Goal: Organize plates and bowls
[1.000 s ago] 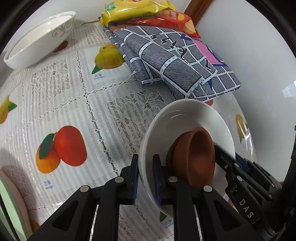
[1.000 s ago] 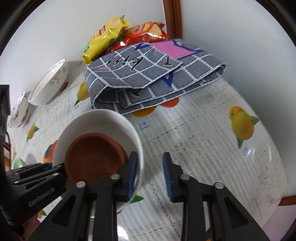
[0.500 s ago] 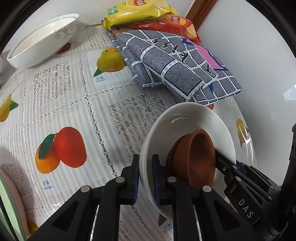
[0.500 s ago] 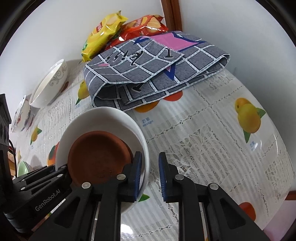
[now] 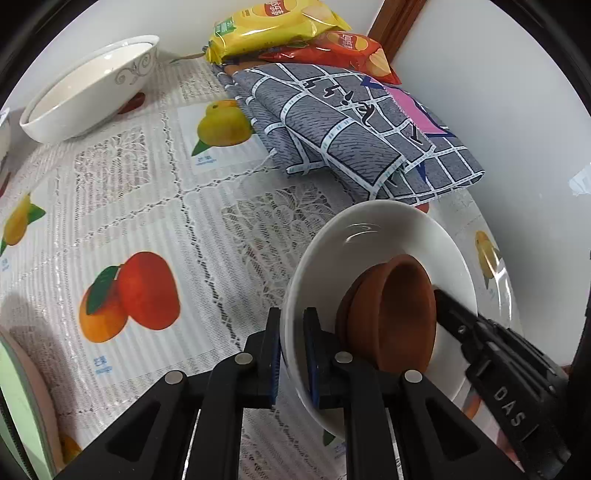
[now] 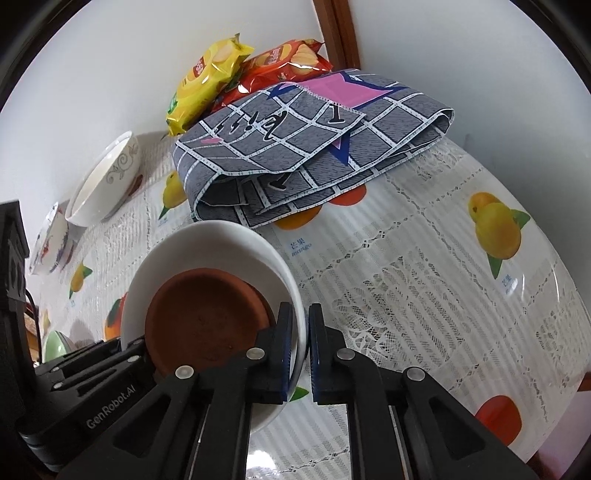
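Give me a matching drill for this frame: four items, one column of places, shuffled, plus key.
Items:
1. brown clay saucer
2. white plate
3. yellow chip bag
4. patterned white bowl

Places:
A. far left by the wall
B. clamped at its rim by both tongs
C. inside the white plate
D. behind the folded grey cloth

Pairs: 1-C, 2-B, 3-D, 4-A

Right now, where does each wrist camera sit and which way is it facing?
Left wrist: rides the left gripper, looking steeply down along its fingers, shut on the white bowl's near rim; the right gripper shows at right.
Right wrist: rides the right gripper, looking steeply down, shut on the bowl's opposite rim; the left gripper shows at lower left.
Shared: bowl, brown dish inside it, grey cloth, snack bags, patterned bowl.
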